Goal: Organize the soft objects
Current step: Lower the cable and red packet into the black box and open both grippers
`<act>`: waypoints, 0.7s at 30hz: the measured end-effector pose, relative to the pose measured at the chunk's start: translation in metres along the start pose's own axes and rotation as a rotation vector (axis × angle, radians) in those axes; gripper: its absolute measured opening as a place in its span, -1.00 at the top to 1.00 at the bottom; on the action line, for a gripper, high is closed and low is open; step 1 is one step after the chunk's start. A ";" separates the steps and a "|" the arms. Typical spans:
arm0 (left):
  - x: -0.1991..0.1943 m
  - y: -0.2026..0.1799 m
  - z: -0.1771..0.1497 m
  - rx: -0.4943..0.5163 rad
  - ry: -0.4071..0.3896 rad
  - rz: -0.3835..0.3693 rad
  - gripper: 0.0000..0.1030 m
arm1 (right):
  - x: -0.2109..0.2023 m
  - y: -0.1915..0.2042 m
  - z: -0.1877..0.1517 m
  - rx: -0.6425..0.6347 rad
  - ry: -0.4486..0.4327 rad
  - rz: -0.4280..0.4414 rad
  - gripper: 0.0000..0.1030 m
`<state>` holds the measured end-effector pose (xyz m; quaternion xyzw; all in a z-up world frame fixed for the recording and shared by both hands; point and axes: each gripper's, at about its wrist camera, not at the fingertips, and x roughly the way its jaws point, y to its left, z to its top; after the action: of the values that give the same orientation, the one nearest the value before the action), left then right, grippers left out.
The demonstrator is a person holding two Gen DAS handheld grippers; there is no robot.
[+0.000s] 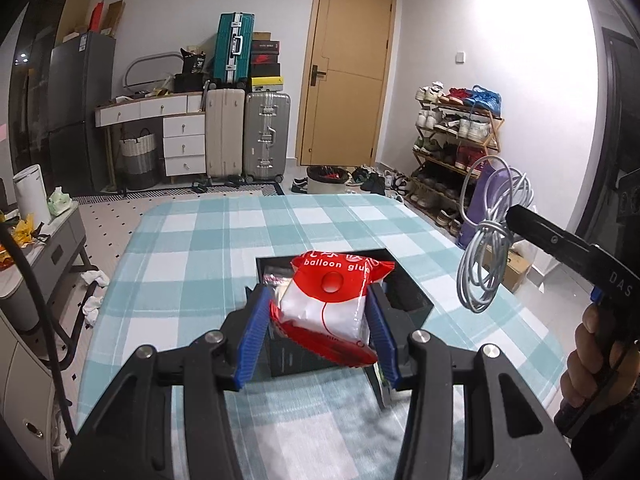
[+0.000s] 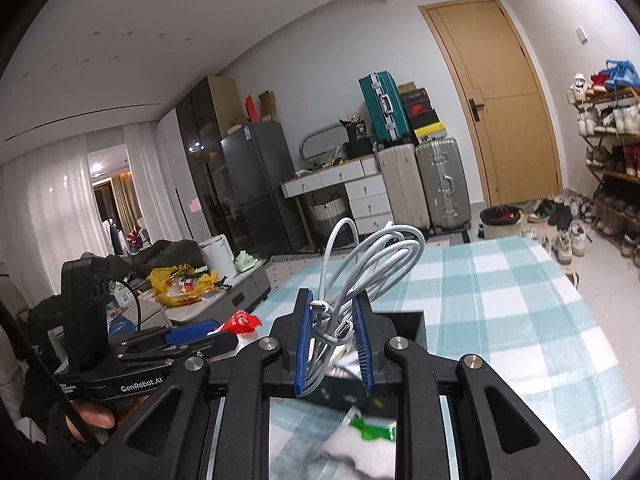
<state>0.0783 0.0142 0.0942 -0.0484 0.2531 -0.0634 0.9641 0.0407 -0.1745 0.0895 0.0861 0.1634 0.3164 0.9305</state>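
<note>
The red-and-white plastic packet marked "balloon glue" (image 1: 328,304) sat clamped between the blue pads of the left claw (image 1: 318,320), held above the open black box (image 1: 404,284) on the teal checked tablecloth (image 1: 192,240). It looked light, crinkly and slippery, best gripped across its padded middle. To the right, the right claw (image 2: 332,344) was closed on a coiled grey-white cable (image 2: 372,264), floppy, loops rising past its tips.

Bright, even indoor light fills the room. Glare whitens the wall (image 1: 520,60) far right of the left gripper. Fisheye edges curve and darken; the packet (image 2: 360,436) under the right gripper blurs.
</note>
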 end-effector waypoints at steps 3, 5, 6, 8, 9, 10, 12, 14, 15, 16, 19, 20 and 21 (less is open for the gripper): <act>0.006 0.002 0.005 -0.006 -0.006 0.011 0.08 | 0.005 0.002 0.006 -0.017 0.003 -0.006 0.62; 0.011 0.002 0.007 -0.007 -0.008 0.022 0.08 | 0.011 0.002 0.008 -0.026 0.008 -0.011 0.62; 0.015 0.003 0.009 -0.006 -0.010 0.028 0.08 | 0.014 0.002 0.009 -0.026 0.013 -0.014 0.62; 0.021 0.003 0.011 -0.007 -0.011 0.037 0.08 | 0.021 0.000 0.009 -0.027 0.020 -0.021 0.62; 0.026 0.004 0.012 -0.010 -0.009 0.043 0.08 | 0.025 0.000 0.007 -0.026 0.026 -0.024 0.62; 0.030 0.005 0.013 -0.013 -0.011 0.045 0.08 | 0.030 -0.002 0.008 -0.025 0.032 -0.024 0.62; 0.037 0.005 0.014 -0.015 -0.009 0.051 0.08 | 0.038 -0.003 0.008 -0.030 0.043 -0.033 0.62; 0.043 0.006 0.015 -0.020 -0.014 0.054 0.08 | 0.046 -0.005 0.008 -0.032 0.056 -0.038 0.62; 0.049 0.006 0.015 -0.022 -0.008 0.055 0.08 | 0.051 -0.007 0.008 -0.034 0.063 -0.040 0.62; 0.052 0.006 0.015 -0.026 -0.004 0.056 0.08 | 0.055 -0.009 0.008 -0.034 0.072 -0.041 0.62; 0.064 0.006 0.015 -0.034 0.008 0.058 0.08 | 0.069 -0.014 0.006 -0.033 0.094 -0.049 0.62; 0.068 0.005 0.015 -0.033 0.010 0.058 0.08 | 0.074 -0.016 0.005 -0.029 0.103 -0.053 0.62; 0.072 0.004 0.014 -0.030 0.014 0.059 0.08 | 0.079 -0.019 0.005 -0.028 0.111 -0.052 0.62</act>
<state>0.1478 0.0082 0.0714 -0.0549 0.2620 -0.0316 0.9630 0.1117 -0.1407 0.0695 0.0513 0.2126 0.2988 0.9289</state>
